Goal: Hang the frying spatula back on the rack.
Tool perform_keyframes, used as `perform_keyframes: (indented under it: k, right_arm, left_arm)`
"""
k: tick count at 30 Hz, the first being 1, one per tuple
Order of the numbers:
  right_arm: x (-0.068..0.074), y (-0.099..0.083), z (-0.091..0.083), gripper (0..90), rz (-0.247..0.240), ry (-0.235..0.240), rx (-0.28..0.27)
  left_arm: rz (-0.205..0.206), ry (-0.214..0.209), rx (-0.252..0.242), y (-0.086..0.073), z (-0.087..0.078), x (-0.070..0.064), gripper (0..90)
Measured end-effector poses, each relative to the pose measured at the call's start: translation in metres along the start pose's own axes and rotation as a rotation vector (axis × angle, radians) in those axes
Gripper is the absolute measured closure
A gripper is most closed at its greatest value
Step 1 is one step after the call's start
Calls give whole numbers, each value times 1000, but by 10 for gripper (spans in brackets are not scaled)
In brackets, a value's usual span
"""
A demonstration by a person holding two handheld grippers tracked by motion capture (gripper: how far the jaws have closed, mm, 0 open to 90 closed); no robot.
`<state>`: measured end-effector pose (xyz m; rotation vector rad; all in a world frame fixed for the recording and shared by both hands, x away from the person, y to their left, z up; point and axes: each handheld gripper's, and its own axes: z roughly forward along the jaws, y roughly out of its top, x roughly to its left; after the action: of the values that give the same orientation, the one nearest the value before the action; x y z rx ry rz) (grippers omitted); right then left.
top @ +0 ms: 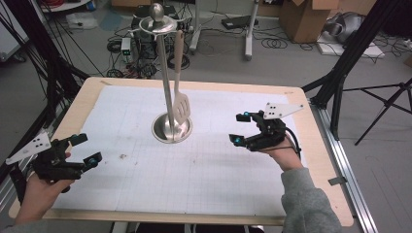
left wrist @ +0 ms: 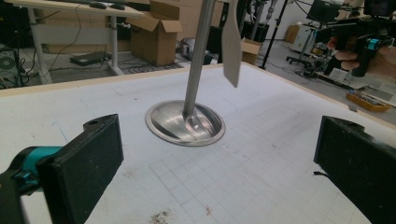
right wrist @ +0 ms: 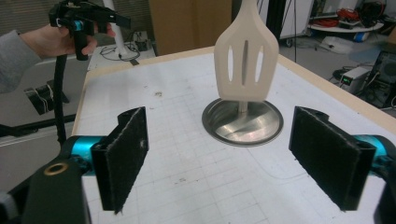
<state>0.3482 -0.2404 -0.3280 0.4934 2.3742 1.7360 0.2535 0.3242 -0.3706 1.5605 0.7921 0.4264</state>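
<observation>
In the high view, one slotted spatula (top: 181,108) hangs from one steel utensil stand (top: 171,127) at the middle of the table (top: 316,145), with the left gripper (top: 83,149) and right gripper (top: 238,128) well apart from it near opposite edges. The left gripper view shows its jaws wide open and empty, bare gridded mat (left wrist: 261,154) between them and the stand's base (left wrist: 185,123). The right gripper view shows its jaws likewise spread on nothing, the spatula's blade (right wrist: 246,60) hanging above the base (right wrist: 243,122) ahead.

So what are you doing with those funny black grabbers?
A person holds a grabber in each hand over a table. The left gripper and right gripper are both open and hold nothing. Between them stands a metal stand with a pale spatula hanging from its top. Neither grabber touches it yet.
</observation>
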Motion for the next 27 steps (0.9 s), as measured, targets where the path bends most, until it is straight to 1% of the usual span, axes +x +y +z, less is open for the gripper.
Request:
perform_keyframes:
  k: [1,7,11,12,13,14,15,19,21,23,27]
  right_arm:
    - [1,-1,0,174,1,-3,1]
    - [5,-7,-4,156,16,-12,-32]
    - [4,-14,-10,151,30,-28,-55]
    - [4,-16,-12,151,42,-29,-58]
    - [4,-18,-13,150,38,-30,-64]
    - [4,-19,-15,151,51,-25,-62]
    - [3,-21,-16,151,55,-32,-57]
    - [1,-27,-20,151,55,-44,-49]
    - [1,-29,-23,150,67,-47,-50]
    - [1,-32,-26,151,64,-55,-60]
    - [0,-35,-31,150,76,-66,-51]
  left_arm:
    - [-1,0,0,0,0,0,18]
    - [-4,0,1,-1,0,1,18]
    - [-5,0,1,-1,0,1,18]
    - [-5,0,1,-1,0,1,18]
    - [-5,-1,1,-1,1,1,18]
    - [-2,-2,1,-1,1,1,18]
    - [-1,-2,2,-1,1,1,18]
    - [3,-4,-4,-1,1,1,18]
    - [4,-5,-3,-1,1,2,18]
    - [2,-4,-4,-1,1,2,18]
    - [1,-5,-1,-2,2,2,18]
